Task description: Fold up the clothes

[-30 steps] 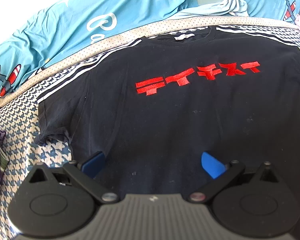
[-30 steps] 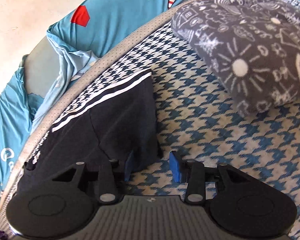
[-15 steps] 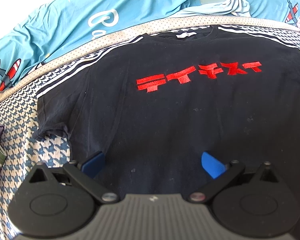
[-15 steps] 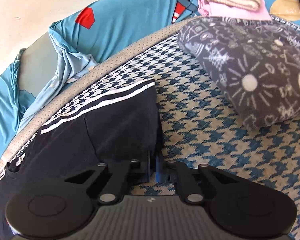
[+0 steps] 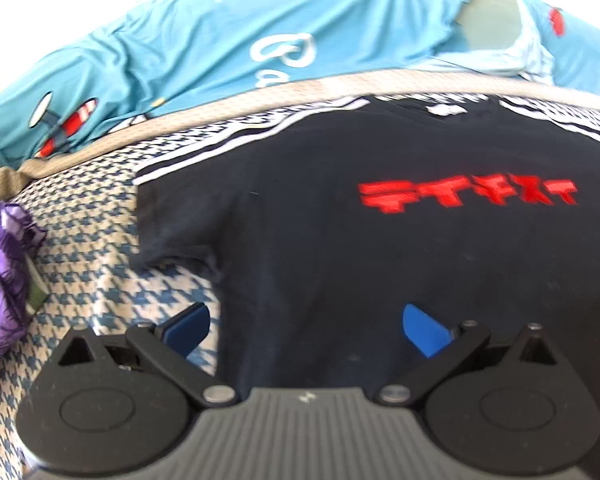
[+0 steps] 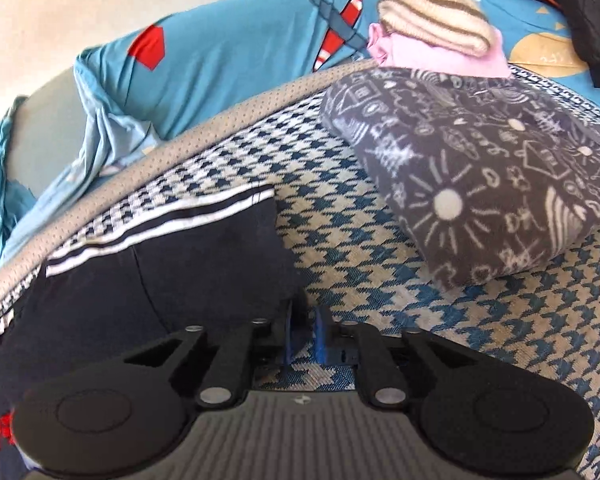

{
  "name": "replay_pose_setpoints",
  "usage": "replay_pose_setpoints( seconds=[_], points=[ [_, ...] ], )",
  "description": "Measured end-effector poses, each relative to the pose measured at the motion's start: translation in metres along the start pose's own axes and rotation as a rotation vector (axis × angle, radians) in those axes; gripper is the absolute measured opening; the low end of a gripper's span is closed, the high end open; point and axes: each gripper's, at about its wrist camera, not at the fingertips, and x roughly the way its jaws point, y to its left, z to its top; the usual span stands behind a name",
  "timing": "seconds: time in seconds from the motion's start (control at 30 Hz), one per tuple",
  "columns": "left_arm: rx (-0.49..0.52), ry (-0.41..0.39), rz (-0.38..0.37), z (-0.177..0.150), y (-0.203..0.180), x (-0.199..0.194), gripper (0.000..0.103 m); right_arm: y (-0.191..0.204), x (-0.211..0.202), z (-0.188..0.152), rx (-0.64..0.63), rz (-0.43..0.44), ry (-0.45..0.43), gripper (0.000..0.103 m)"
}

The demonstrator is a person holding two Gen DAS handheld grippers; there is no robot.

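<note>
Black T-shirt (image 5: pixel 340 240), red lettering across the chest and white stripes along the shoulders, spread flat over the centre and right of the left wrist view on a houndstooth bed cover (image 5: pixel 100 280). Left gripper (image 5: pixel 306 330): blue pads wide apart above the shirt's lower left edge, gripping nothing. Right gripper (image 6: pixel 304 334): jaws nearly together and opening, the sleeve hem apparently between them, though blurred.

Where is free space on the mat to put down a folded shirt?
Bare houndstooth mat lies between the black T-shirt sleeve and the grey patterned blanket, and between the purple cloth and the T-shirt's other sleeve. The middle is covered.
</note>
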Motion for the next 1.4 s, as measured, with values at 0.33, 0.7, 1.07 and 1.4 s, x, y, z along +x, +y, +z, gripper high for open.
replay_pose_setpoints(
  seconds=[0.33,0.7,1.07,1.4],
  points=[
    [-0.009,-0.025,0.005,0.013,-0.01,0.009,0.103,0.039,-0.026,-0.007,-0.202,0.175,-0.093,0.029],
    [-0.008,-0.004,-0.014,0.015,-0.021,0.016,0.103,0.079,-0.021,-0.021,-0.365,0.37,-0.038,0.036],
    [0.0,0.01,-0.047,0.01,-0.024,0.012,0.103,0.045,-0.044,-0.037,-0.415,0.344,0.051,0.042],
    [0.083,-0.002,-0.043,-0.005,-0.039,0.003,0.103,-0.005,-0.064,-0.065,-0.374,0.28,0.119,0.044]
  ],
)
